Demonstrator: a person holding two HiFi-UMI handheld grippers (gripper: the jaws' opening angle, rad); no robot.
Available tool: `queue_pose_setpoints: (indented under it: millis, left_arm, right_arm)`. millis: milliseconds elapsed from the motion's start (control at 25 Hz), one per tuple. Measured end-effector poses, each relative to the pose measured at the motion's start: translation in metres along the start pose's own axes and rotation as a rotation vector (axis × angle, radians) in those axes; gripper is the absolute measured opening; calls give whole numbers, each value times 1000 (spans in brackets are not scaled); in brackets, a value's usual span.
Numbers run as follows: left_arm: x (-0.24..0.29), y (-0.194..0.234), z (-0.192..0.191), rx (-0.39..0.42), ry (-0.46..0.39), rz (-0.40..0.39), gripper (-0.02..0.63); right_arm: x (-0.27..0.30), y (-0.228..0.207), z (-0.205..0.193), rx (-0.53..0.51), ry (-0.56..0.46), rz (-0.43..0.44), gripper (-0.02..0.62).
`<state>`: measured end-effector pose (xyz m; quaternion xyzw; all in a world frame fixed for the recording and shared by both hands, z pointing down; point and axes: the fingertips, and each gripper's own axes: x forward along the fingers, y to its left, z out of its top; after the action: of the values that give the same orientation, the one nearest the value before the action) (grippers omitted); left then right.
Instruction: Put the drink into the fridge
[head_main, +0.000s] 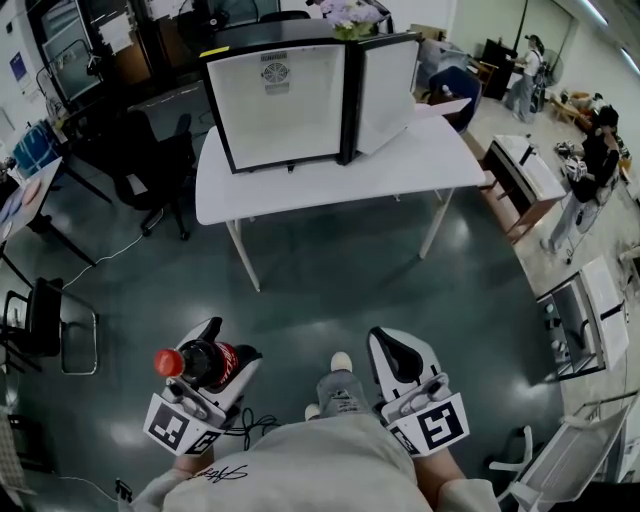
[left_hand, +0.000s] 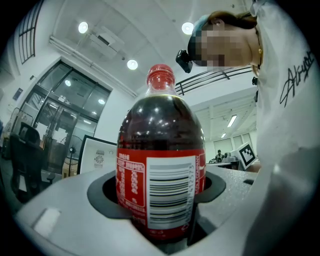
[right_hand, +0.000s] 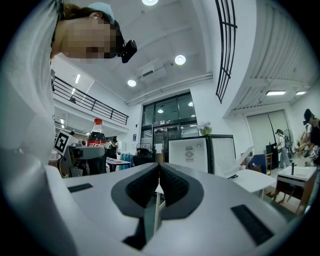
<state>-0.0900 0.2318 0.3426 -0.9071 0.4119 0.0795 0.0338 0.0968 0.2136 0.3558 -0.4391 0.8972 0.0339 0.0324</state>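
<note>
A dark cola bottle (head_main: 205, 361) with a red cap and red label stands upright in my left gripper (head_main: 215, 362), whose jaws are shut on its body (left_hand: 161, 175). My right gripper (head_main: 398, 362) is held beside it, low in the head view, with its black pads pressed together and nothing between them (right_hand: 159, 185). The small fridge (head_main: 290, 100) with a black frame and white walls stands on the white table (head_main: 330, 180) ahead, its door (head_main: 385, 90) swung open to the right. The right gripper view also shows the bottle (right_hand: 96, 137) and the fridge (right_hand: 200, 152).
Dark floor lies between me and the table. Black office chairs (head_main: 150, 160) stand to the table's left, a chair frame (head_main: 45, 325) at the far left. Desks and benches (head_main: 525, 180) line the right side, with people (head_main: 595, 160) standing there. My feet (head_main: 340, 385) show between the grippers.
</note>
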Motion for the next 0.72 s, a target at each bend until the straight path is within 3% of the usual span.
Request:
queue_pose_setpoints:
  millis: [720]
  left_arm:
    - [68, 44, -15, -12, 20, 17, 324]
  right_arm:
    - [68, -57, -10, 26, 19, 31, 12]
